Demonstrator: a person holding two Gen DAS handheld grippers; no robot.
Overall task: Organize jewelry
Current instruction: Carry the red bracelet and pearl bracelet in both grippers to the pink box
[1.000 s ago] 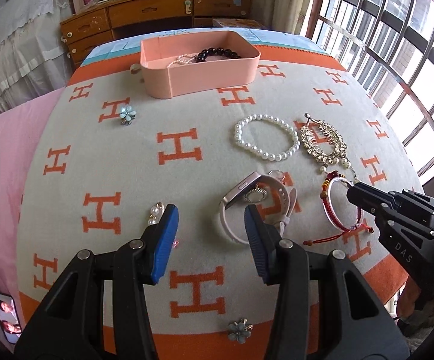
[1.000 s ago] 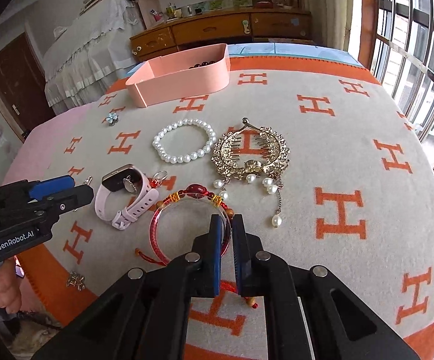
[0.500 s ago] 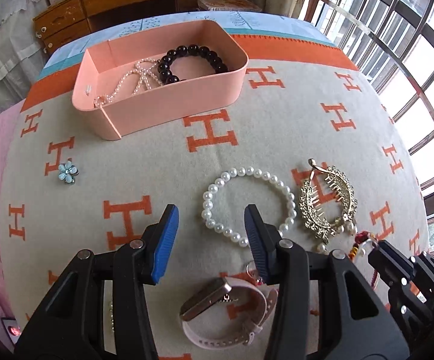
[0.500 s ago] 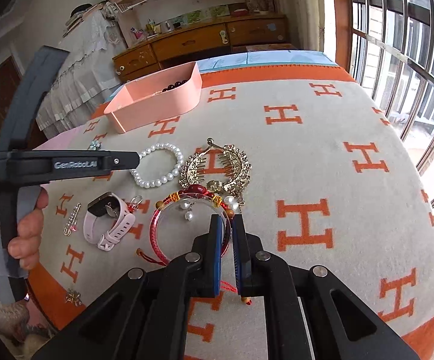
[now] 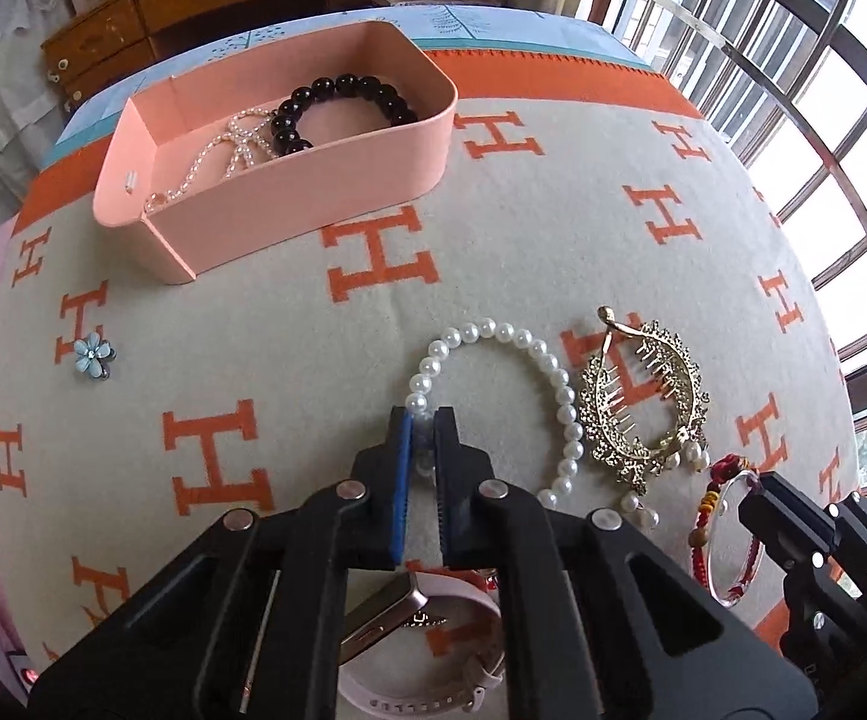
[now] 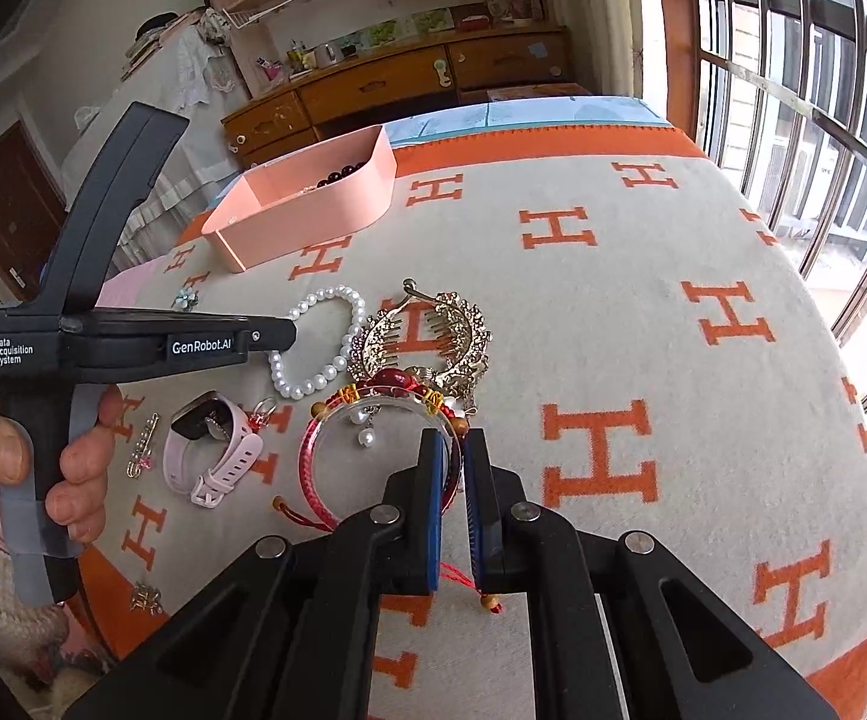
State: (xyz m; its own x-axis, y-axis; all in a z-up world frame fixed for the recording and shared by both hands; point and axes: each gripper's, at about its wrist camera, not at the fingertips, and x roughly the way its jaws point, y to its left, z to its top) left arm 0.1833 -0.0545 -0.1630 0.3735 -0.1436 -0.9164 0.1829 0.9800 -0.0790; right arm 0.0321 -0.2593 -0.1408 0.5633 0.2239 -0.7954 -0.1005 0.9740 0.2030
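Fingers of the left gripper [image 5: 424, 420] are pinched together on the near-left stretch of the pearl bracelet [image 5: 559, 384], a few beads hidden between the blue pad and the black one; the rest of the loop lies flat on the blanket [image 5: 289, 348] ahead and to the right of the tips. Fingers of the right gripper [image 6: 450, 441] are clenched on the near rim of the red bracelet [image 6: 316, 468], a clear bangle bound with red cord and small beads, whose knotted tails trail out below and to the left of the pads. Just beyond the red bracelet, and touching or overlapping its far edge, sits the gold hair comb [image 6: 433, 342], its pearl drops hanging inside the bangle's ring; the comb lies just beside the right side of the pearl bracelet. Left of the red bracelet lies the pink watch [image 6: 211, 444], curled on its side, and further left a small pearl hairpin [image 6: 142, 444]. Near the blanket's far edge stands the pink box [image 5: 289, 204], open at the top, holding a black bead bracelet [image 5: 343, 108] and a fine pearl chain [image 5: 241, 144] that drapes toward its left end. A blue flower brooch [image 5: 92, 355] lies alone on the blanket, well apart to the left of the pearl bracelet. Seen from the right wrist, a hand [image 6: 31, 462] grips the left gripper's handle. The orange-and-cream blanket carries a repeated letter pattern; behind it stand a wooden dresser [image 6: 385, 90] and a barred window [image 6: 817, 60].
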